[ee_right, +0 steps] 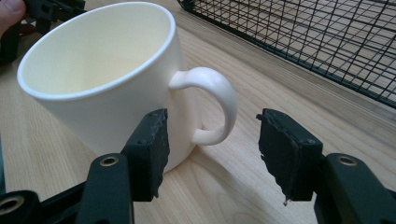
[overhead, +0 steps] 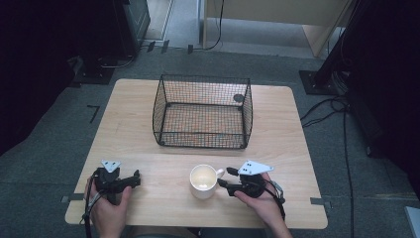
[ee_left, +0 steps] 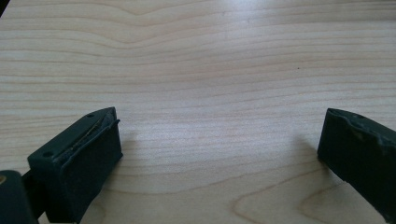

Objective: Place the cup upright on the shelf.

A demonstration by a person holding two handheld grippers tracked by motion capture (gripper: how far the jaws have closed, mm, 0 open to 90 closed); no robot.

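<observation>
No legible text, label, brand, number or sign appears on any surface.

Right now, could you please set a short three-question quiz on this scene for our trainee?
1. True or false: the mug stands inside the basket.
2. Which part of the mug lies between the jaws of the right hand-held gripper: A rim, B handle, C base?
3. What lies between the jaws of the left hand-held gripper?

Key: 1 false, it stands on the table in front of the basket. 2 B, not yet pinched. 3 Nothing but bare table.
</observation>
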